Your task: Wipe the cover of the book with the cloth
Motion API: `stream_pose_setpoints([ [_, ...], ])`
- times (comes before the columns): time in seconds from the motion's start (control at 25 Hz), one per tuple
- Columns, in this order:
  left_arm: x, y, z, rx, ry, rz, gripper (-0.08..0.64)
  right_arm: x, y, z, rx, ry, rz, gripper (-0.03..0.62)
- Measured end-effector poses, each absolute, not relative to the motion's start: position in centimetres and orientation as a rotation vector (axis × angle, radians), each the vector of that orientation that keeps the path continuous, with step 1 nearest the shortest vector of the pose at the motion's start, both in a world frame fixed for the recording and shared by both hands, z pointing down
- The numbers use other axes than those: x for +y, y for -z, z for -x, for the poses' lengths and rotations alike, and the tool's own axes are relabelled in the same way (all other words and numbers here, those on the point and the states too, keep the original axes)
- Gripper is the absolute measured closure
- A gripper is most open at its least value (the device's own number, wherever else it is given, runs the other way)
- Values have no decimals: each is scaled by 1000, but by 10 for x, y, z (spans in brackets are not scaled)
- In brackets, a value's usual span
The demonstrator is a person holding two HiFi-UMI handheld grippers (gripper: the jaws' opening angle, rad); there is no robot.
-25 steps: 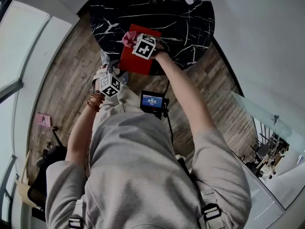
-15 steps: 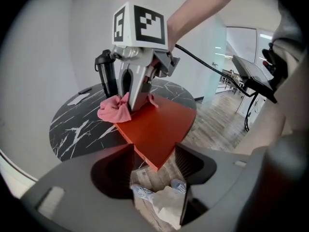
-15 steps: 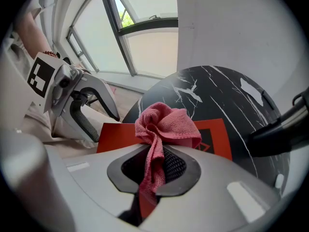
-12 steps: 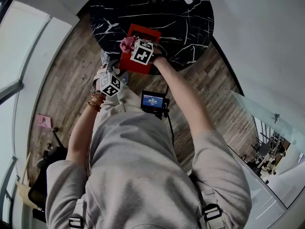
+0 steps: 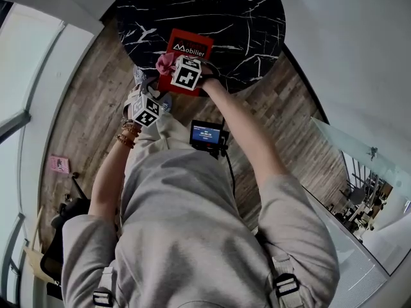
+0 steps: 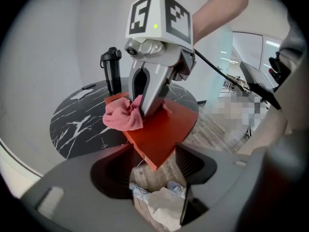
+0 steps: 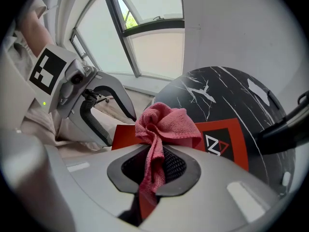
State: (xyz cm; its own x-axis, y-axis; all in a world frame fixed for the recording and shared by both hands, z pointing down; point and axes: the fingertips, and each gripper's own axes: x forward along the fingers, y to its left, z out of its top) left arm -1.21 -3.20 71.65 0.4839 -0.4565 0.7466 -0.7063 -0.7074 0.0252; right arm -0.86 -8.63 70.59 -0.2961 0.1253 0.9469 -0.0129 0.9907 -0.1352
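Desk (image 5: 257,24) black marble, round; floor (image 5: 83,127) wood planks. Book (image 5: 192,42) red, logoed; right gripper (image 7: 152,166) clamps pink cloth (image 7: 166,122); left gripper (image 6: 155,154) agape.

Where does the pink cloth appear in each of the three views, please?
Head view: cloth at upper centre, on the red book's left edge.
Left gripper view: centre-left, at the tip of the right gripper.
Right gripper view: centre, pinched in that gripper.
Shared landmark: the red book under it.
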Motion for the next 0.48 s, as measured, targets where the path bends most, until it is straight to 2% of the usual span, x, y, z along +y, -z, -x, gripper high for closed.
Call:
stream_pose_setpoints([
  [0.48, -31, -716, 13, -990, -1048, -2374, 287, -55, -705, 12, -1878, -132, 140, 538],
])
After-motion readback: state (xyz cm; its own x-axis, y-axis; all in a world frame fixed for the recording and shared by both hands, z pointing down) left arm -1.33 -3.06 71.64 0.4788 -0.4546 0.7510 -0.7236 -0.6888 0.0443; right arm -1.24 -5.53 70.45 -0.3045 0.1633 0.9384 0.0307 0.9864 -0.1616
